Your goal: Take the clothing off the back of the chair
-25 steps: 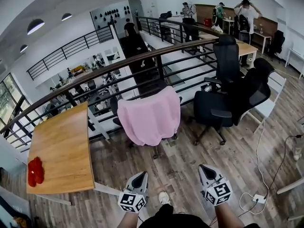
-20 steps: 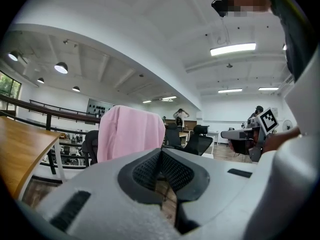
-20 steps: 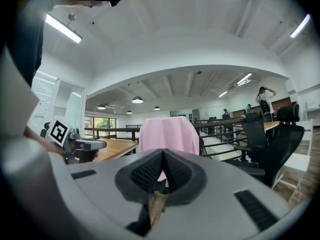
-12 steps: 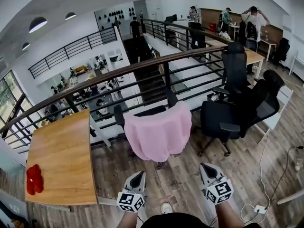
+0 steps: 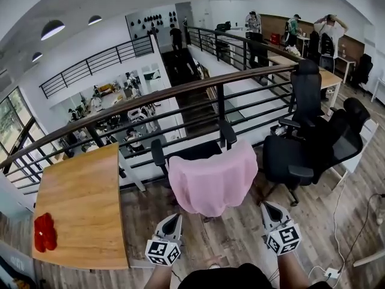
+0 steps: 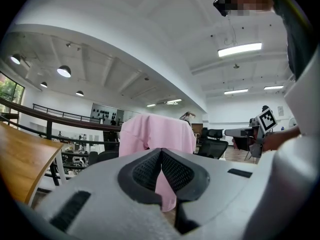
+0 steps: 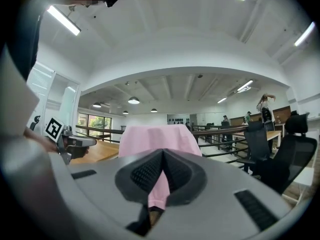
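Observation:
A pink garment (image 5: 212, 179) hangs over the back of a black office chair (image 5: 227, 133) that stands before the railing. My left gripper (image 5: 172, 221) is shut and empty, just short of the garment's lower left edge. My right gripper (image 5: 267, 207) is also shut and empty, to the right of the garment's lower right corner. Through the left gripper view the pink garment (image 6: 156, 134) fills the middle beyond the closed jaws. The right gripper view shows the garment (image 7: 159, 139) straight ahead too. Neither gripper touches the cloth.
A wooden table (image 5: 81, 206) with a red cloth (image 5: 44, 232) on it stands at the left. Black office chairs (image 5: 313, 143) crowd the right. A dark railing (image 5: 144, 104) runs behind the chair over an open lower floor. People stand at desks far back right.
Both grippers and the head have advanced toward the chair. The pink garment now sits closer and larger, right in front of the gripper tips. Jaws stayed shut.

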`<state>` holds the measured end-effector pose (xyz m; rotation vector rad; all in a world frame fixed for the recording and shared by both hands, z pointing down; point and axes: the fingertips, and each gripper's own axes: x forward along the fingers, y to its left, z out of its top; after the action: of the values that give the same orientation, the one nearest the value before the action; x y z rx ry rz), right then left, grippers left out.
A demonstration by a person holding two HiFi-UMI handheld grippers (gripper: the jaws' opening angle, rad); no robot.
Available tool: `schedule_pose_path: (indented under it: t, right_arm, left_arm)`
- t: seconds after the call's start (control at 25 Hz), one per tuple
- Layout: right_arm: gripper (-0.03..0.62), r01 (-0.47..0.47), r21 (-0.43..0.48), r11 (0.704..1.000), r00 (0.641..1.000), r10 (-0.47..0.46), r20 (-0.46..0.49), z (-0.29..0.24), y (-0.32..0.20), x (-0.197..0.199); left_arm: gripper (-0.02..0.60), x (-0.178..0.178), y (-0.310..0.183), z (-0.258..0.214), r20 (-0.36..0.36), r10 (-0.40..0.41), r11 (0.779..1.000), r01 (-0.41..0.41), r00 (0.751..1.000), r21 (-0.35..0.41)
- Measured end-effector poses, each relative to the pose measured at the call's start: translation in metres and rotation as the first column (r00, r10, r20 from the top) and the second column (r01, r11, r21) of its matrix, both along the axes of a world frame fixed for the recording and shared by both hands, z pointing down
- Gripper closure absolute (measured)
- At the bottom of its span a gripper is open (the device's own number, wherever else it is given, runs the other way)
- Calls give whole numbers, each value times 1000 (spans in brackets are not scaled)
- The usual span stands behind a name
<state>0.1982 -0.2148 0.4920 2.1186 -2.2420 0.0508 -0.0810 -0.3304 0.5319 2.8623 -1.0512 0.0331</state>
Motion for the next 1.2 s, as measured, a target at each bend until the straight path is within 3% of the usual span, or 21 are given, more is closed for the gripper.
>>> schedule_pose_path:
  t: [0.2, 0.76, 0.84, 0.92, 1.2]
  right_arm:
    - [589, 21, 3, 1000, 999, -21, -24, -5, -26, 8]
    - [589, 65, -16, 998, 998, -65, -6, -1, -108, 103]
    - [588, 74, -23, 997, 997, -74, -7, 0, -122, 113]
    - [525, 98, -45, 994, 995, -98, -2, 6, -135, 120]
    - [471, 154, -89, 984, 988, -153, 21, 19, -180, 139]
  left_arm:
    - [566, 2, -26, -5, -1, -36, 999, 36, 999, 4]
    - [566, 27, -87, 6, 4, -215, 976, 215, 977, -37]
    - [538, 28, -96, 6, 17, -233, 971, 234, 972, -47]
    - [501, 28, -103, 8, 41, -252, 966, 254, 967, -52]
    - [452, 25, -125, 15, 69, -305, 949, 309, 950, -63]
